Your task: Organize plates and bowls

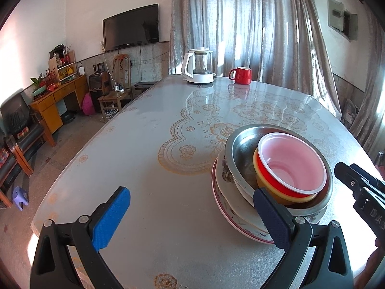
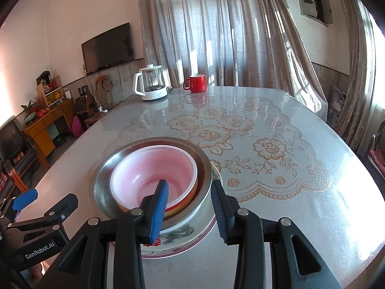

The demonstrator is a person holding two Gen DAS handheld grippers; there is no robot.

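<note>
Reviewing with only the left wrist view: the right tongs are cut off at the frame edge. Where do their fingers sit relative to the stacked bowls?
Observer: The right tongs straddle the stack's near side: one finger inside the red plastic bowl with pink interior, the other outside the steel bowl.
Operator: Any marking on the bottom plate's near rim?
Observer: Yes, the white floral ceramic plate carries a red character mark there.
</note>
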